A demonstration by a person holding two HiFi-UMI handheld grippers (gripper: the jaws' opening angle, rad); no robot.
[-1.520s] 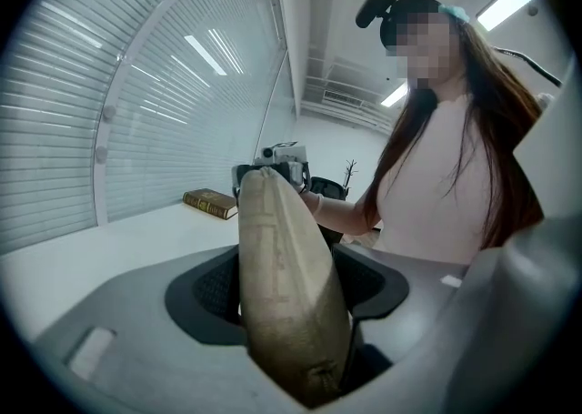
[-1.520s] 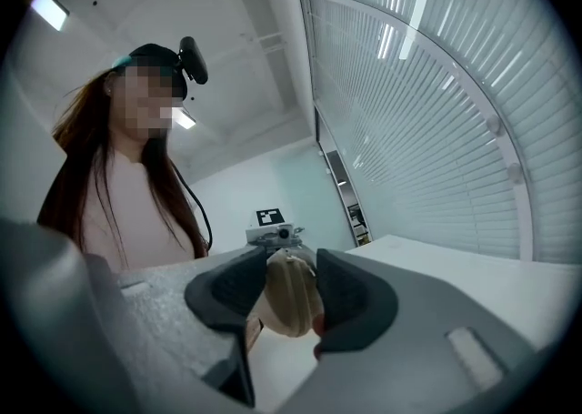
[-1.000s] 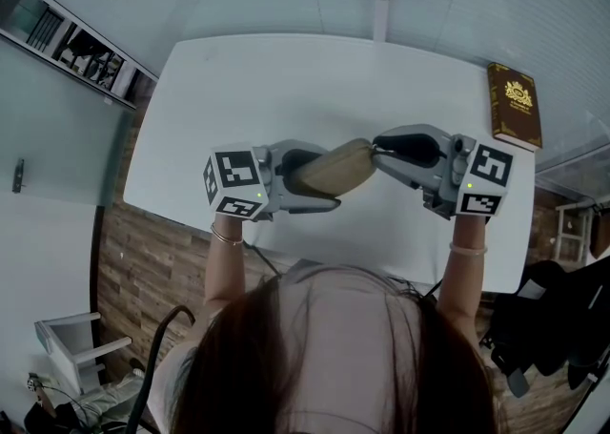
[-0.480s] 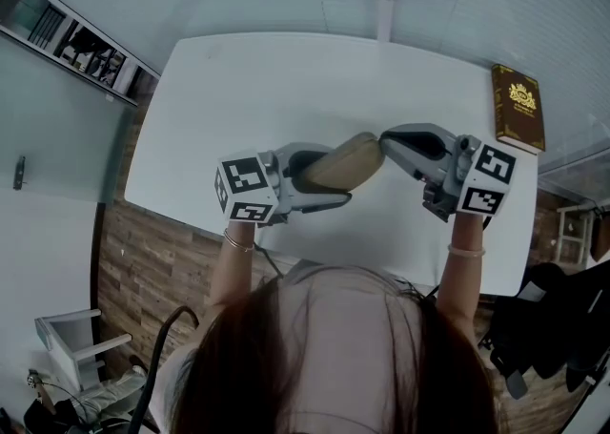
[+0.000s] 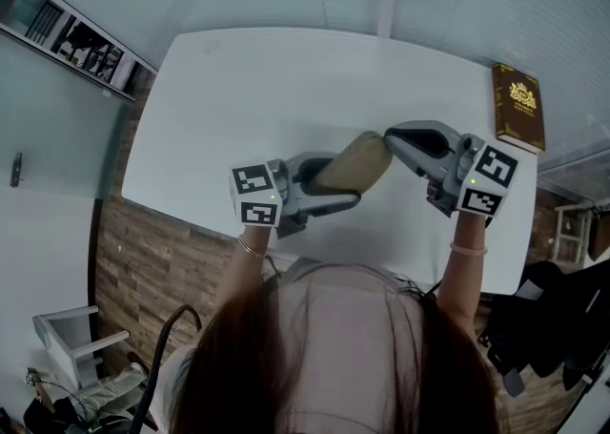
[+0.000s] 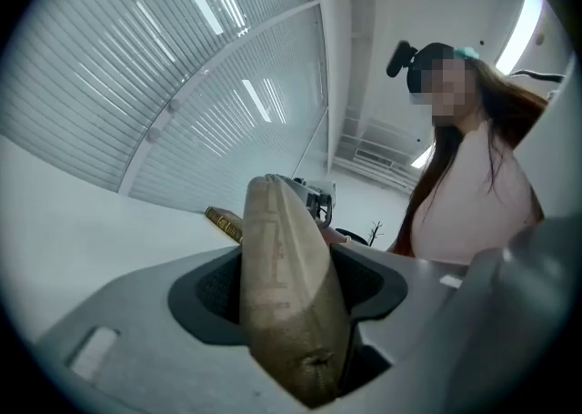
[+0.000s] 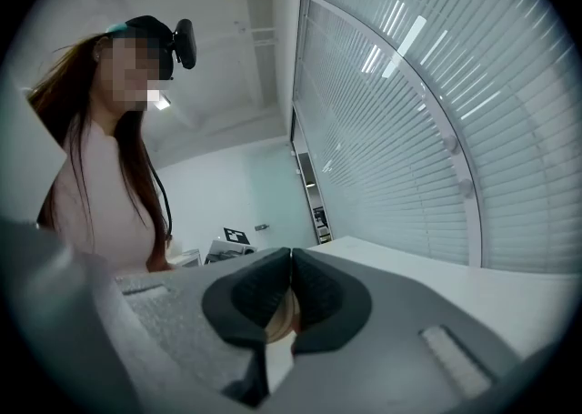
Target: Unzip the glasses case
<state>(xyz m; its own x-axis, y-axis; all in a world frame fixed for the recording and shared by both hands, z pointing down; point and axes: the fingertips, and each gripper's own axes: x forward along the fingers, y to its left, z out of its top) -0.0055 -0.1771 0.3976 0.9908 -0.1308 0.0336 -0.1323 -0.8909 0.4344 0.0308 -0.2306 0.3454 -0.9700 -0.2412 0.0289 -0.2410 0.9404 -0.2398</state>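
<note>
Head view: our left gripper (image 5: 334,182) clamps the glasses case (image 5: 355,163) above the near side of the table (image 5: 286,89). Our right gripper (image 5: 391,141), jaws together at the case's right end, seems to pinch the zip pull; next we must draw it along the seam.

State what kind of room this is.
Probably an office or lab workroom: a plain white table, slatted blinds covering a glass wall, and a shelving unit off to one side.
</note>
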